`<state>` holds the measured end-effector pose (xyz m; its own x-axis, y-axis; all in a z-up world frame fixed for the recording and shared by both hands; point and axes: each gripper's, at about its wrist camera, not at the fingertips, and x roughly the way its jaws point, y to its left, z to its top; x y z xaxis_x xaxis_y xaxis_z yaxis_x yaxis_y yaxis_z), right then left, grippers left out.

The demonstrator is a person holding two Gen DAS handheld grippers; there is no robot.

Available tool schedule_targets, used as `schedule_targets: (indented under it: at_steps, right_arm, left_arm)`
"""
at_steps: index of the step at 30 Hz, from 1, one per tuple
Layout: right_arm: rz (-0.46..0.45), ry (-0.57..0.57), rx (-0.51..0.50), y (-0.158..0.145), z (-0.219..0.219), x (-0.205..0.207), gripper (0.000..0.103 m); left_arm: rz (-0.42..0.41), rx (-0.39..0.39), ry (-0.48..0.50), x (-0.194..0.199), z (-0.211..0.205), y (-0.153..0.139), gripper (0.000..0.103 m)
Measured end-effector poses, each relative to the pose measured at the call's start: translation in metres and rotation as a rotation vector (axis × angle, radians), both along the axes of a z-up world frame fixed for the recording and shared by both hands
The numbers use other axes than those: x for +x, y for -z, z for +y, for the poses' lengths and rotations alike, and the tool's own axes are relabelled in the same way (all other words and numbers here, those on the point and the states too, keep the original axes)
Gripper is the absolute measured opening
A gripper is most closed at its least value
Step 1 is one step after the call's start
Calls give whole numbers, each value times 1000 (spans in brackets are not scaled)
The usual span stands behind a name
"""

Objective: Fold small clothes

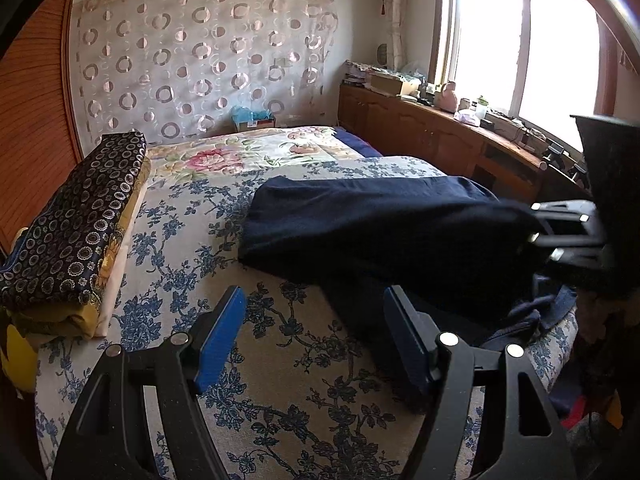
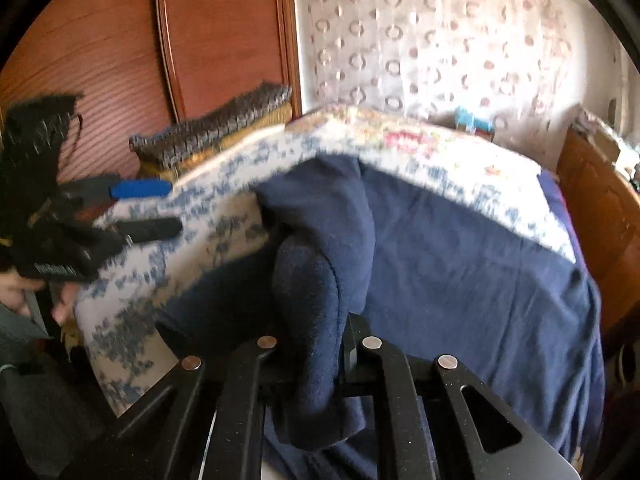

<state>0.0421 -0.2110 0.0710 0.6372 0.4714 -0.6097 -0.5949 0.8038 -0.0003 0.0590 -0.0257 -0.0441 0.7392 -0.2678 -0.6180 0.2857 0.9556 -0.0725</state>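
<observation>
A dark navy garment (image 1: 384, 220) lies spread on the floral bed cover (image 1: 192, 240). My left gripper (image 1: 316, 340) is open and empty above the cover, just in front of the garment's near edge. My right gripper (image 1: 536, 240) shows at the right of the left wrist view, shut on the garment's right edge. In the right wrist view my right gripper (image 2: 308, 336) is shut on a bunched fold of the navy garment (image 2: 460, 264), lifting it. The open left gripper (image 2: 156, 208) shows at the left of that blurred view.
A folded stack of patterned cloth (image 1: 76, 224) lies along the bed's left side by a wooden headboard (image 1: 36, 128). A wooden cabinet (image 1: 440, 136) with clutter runs under the window (image 1: 520, 40) at the right. A circle-patterned curtain (image 1: 200, 52) hangs behind the bed.
</observation>
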Motion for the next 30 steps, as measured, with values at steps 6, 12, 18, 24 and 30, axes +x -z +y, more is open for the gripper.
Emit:
schedule_targets:
  at_steps: [6,12,18,24,30]
  right_arm:
    - [-66,23,79,-31,-17,-18,10]
    - [-101,123,84,-37,-61,-41,10]
    - [-70,245,67,-23,-104,-65,10]
    - [27,363,-25,15,-122,-60,11]
    - [50,401,-51,27,-117,-63,22]
  left_arm:
    - [-10,-1,17,-1,-7,-5,72]
    - [-21,-5,44,-1,-19,-9,72]
    - [-33,-11,73,1,-31,-13,72]
    - [-30,-10,97,2,-45,-12,72]
    - [-23,-4,116,2,-57,-10,72]
